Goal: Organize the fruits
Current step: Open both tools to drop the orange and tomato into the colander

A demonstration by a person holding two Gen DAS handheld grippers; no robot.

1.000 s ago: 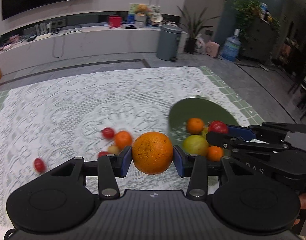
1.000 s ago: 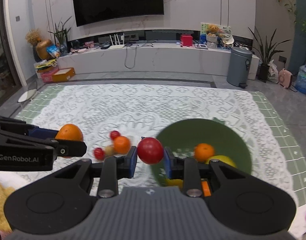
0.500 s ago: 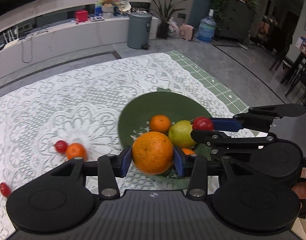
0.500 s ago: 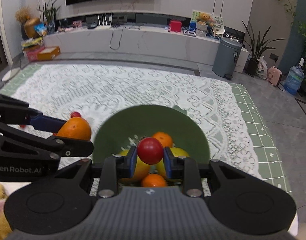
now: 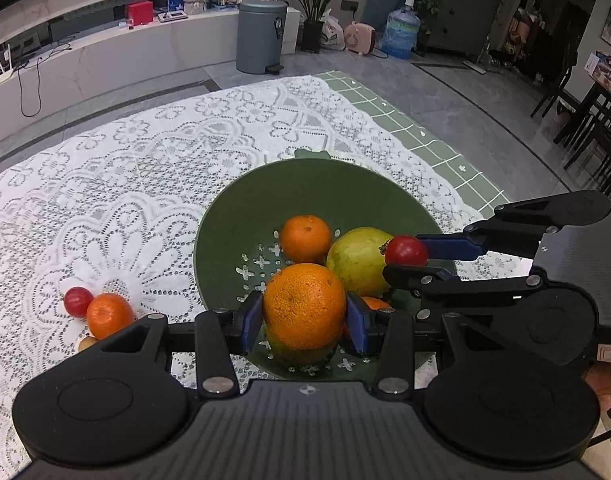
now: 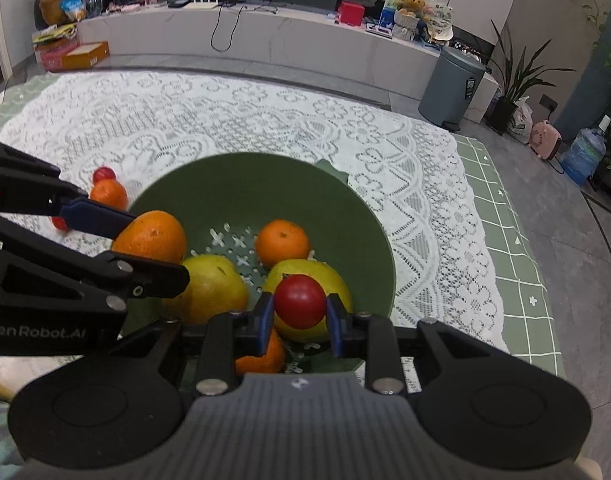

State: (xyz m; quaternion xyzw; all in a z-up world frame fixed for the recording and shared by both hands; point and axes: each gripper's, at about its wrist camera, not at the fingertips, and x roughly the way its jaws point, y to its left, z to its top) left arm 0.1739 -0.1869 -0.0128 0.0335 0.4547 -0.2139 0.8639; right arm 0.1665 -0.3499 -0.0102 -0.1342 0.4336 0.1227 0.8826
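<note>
1. Right now your left gripper (image 5: pixel 304 316) is clamped on the large orange (image 5: pixel 304 305), its blue pads pressing both sides, so the fruit hangs just above the near part of the green colander bowl (image 5: pixel 241 208), placed to drop in
2. Your right gripper (image 6: pixel 299 318) is closed tight on a small red tomato (image 6: pixel 299 301), held over the yellow-green fruit (image 6: pixel 337 280) already in the bowl; a gentle release matters here, since I judge it could roll off that rounded top
3. Inside the bowl sit a mandarin (image 5: pixel 305 238), a second yellow-green fruit (image 6: pixel 215 286) and a smaller orange one (image 6: pixel 261 356) mostly hidden under the jaws, so open floor is scarce
4. Farther left on the lace tablecloth (image 5: pixel 117 168), a loose mandarin (image 5: pixel 109 315) and a cherry tomato (image 5: pixel 78 301) touch each other, well apart from the bowl and not yet collected
5. Beyond the table, a grey pedal bin (image 5: pixel 262 36) stands by the low white cabinet
</note>
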